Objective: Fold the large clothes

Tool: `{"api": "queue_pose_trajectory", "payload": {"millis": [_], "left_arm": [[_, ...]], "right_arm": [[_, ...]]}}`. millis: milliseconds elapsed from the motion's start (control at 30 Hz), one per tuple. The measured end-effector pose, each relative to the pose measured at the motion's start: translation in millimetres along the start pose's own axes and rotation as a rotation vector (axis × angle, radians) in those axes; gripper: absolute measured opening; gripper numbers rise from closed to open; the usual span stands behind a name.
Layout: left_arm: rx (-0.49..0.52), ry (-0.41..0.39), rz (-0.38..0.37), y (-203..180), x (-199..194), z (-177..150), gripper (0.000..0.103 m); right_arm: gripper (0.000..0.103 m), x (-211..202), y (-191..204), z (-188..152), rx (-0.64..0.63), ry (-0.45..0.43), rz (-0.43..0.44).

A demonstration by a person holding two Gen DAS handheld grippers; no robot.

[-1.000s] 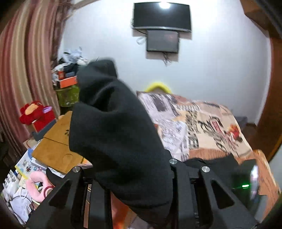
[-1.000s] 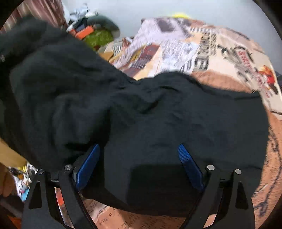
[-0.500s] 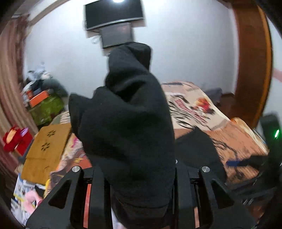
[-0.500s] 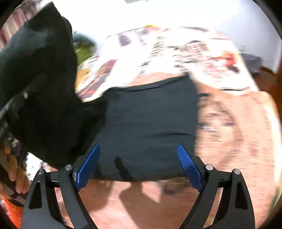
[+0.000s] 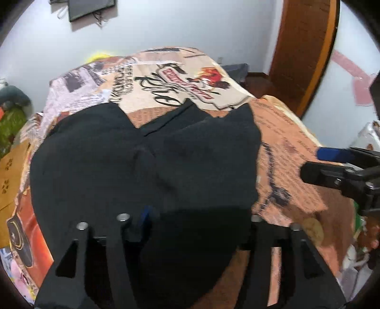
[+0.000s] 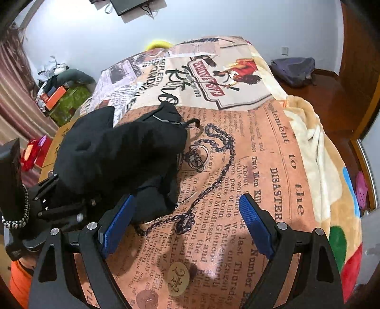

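One camera sits on the left gripper [image 5: 190, 221] and looks forward along its fingers, very close to the black cloth [image 5: 147, 166] on the bed [image 5: 285, 133]. The other sits on the right gripper [image 6: 185, 223], a bit higher, looking down over the bed toward the white wall [image 6: 213, 21]. Both views show the same cloth, the same printed blanket [image 6: 237, 166] and the far wall. Each view catches the other gripper at its edge.

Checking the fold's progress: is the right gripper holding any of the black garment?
No, the right gripper stands open over the printed blanket, with the black garment off to its left.
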State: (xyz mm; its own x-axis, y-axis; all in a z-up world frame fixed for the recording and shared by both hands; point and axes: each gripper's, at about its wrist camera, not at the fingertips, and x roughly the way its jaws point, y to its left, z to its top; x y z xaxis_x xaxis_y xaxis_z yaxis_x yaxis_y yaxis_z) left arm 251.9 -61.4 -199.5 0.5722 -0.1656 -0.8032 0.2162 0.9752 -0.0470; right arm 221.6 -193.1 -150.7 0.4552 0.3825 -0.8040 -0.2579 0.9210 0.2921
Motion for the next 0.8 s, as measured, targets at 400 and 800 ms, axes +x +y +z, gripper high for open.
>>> {"api": "queue_pose_trajectory", "payload": {"millis": [400, 800], "left_arm": [[-0.099, -0.111, 0.029, 42.4, -85.0, -14.7, 0.07], [-0.325, -0.065, 0.085, 113.1, -58.8, -39.2, 0.077]], "right_arm": [[0.088, -25.9, 53.5, 26.8, -0.114, -0.095, 0.103], [0.088, 44.7, 62.5, 28.4, -0.098, 0.037, 0.122]]}}
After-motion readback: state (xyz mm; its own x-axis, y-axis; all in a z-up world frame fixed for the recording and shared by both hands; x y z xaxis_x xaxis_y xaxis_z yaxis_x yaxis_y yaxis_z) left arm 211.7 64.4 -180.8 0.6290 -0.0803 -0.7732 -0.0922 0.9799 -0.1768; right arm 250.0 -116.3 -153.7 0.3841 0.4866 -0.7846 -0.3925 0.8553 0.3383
